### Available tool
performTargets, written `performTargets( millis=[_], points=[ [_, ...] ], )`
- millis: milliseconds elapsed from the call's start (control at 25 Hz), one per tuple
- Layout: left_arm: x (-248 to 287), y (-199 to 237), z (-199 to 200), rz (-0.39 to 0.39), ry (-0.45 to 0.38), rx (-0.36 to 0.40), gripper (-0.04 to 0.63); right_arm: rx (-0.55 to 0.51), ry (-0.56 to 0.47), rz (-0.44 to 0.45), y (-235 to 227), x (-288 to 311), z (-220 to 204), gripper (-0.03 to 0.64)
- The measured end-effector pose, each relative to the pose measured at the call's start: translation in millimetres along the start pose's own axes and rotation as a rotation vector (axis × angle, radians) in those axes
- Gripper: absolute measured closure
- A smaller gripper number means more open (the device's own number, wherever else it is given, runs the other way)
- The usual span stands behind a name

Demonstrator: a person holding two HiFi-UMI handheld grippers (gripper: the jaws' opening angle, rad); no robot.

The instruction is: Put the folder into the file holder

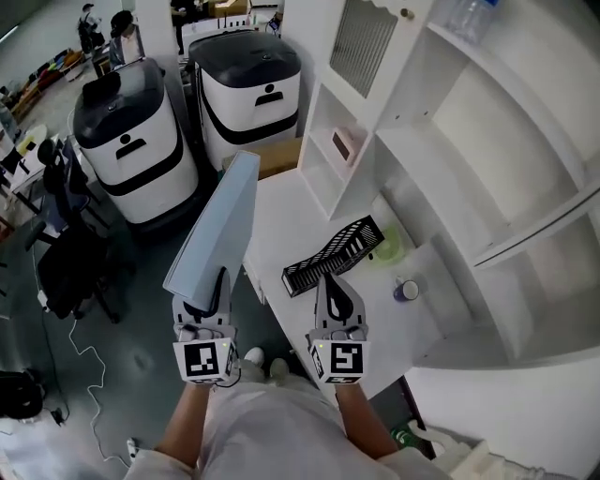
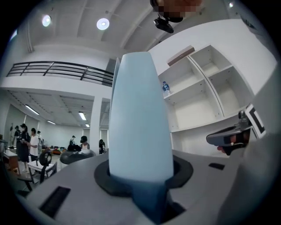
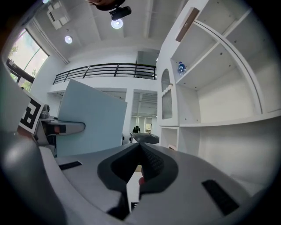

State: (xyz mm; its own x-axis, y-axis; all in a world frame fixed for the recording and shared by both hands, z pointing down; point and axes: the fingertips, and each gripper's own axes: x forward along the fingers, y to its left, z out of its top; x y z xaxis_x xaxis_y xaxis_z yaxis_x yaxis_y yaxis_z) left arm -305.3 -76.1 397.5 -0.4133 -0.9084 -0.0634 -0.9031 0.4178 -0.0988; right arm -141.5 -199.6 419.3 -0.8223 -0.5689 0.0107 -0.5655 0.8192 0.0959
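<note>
My left gripper (image 1: 214, 298) is shut on the bottom edge of a light blue folder (image 1: 220, 225), which stands upright and leans away over the table's left edge. In the left gripper view the folder (image 2: 139, 118) rises straight up from between the jaws (image 2: 142, 176). A black mesh file holder (image 1: 333, 255) lies on its side on the white table (image 1: 281, 220). My right gripper (image 1: 335, 286) hovers at the holder's near edge, shut with nothing in it. In the right gripper view its jaws (image 3: 139, 162) meet, and the folder (image 3: 90, 118) stands at the left.
A white shelf unit (image 1: 487, 141) fills the right, with a water bottle (image 1: 469, 19) up high. On the table sit a green object (image 1: 389, 246) and a small cup (image 1: 406, 289). Two white-and-black machines (image 1: 131, 141) and a cardboard box (image 1: 277, 155) stand beyond the table.
</note>
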Motion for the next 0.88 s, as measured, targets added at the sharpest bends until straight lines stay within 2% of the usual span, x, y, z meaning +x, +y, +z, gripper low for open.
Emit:
performTargets(
  millis=[320, 640, 880],
  points=[
    [66, -43, -5, -0.264, -0.007, -0.045, 0.453, -0.004, 0.025, -0.177, -35, 2, -2, 0.621],
    [103, -106, -1, -0.532, -0.015, -0.088, 0.453, -0.011, 0.026, -0.351, -66, -9, 4, 0.621],
    [120, -142, 2, -0.672, -0.04, -0.127, 0.453, -0.023, 0.032, -0.459, -86, -26, 7, 0.621]
  ],
)
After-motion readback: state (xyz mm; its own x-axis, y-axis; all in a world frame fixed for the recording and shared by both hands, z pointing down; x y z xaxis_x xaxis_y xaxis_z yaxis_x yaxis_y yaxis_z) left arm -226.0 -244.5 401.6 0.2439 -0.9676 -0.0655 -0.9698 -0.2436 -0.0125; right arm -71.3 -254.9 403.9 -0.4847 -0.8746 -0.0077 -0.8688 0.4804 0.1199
